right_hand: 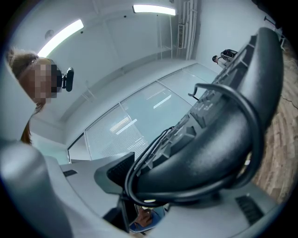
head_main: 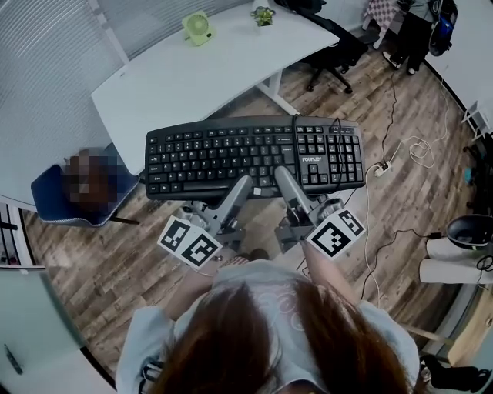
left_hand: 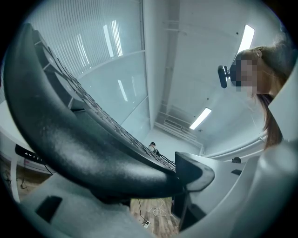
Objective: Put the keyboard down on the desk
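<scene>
A black full-size keyboard (head_main: 254,154) hangs in the air above the wooden floor, keys up, short of the white desk (head_main: 208,65). My left gripper (head_main: 245,187) is shut on its near edge left of centre, and my right gripper (head_main: 282,178) is shut on the same edge just to the right. In the left gripper view the keyboard's rounded edge (left_hand: 79,144) fills the frame between the jaws. In the right gripper view the keyboard (right_hand: 219,148) sits clamped, with its black cable (right_hand: 139,172) looped around it.
A green fan (head_main: 197,28) and a small plant (head_main: 263,15) stand at the desk's far side. A blue chair (head_main: 65,196) sits left of the desk. White cables and a power strip (head_main: 383,168) lie on the floor at the right; a black office chair (head_main: 331,54) stands beyond.
</scene>
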